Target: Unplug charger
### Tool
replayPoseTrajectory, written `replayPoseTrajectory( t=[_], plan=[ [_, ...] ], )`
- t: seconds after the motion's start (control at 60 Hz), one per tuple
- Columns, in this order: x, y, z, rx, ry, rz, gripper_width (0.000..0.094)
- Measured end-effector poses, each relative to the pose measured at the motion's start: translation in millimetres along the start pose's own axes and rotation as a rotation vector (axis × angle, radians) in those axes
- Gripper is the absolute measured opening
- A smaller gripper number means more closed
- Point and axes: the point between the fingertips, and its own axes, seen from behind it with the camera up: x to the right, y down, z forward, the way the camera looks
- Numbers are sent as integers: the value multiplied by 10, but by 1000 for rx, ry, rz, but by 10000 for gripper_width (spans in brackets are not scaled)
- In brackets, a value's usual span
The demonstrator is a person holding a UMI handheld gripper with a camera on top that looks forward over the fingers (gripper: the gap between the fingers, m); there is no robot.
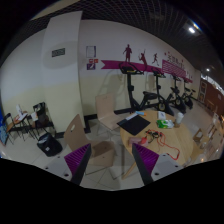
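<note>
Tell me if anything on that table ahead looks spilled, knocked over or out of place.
Nothing stands out. The table beyond the open fingers holds a dark flat item and small cluttered things, too small to identify. No charger is clearly visible. Chairs stand upright.

Table (150, 130) ahead-right of gripper fingers (80, 160), laptop (133, 124) on it, chair (77, 130) left of table, exercise bikes (150, 95) behind along wall (60, 60)
</note>
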Motion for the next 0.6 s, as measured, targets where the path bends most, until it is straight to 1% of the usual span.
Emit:
replayPoseTrajectory(
  t=[0.1, 0.3, 0.4, 0.6],
  plan=[
    [112, 23, 25, -1, 31, 13, 860],
    [467, 197, 128, -15, 129, 52, 859],
    [753, 346, 206, -33, 180, 72, 857],
    [1311, 717, 357, -54, 245, 120, 858]
  ],
)
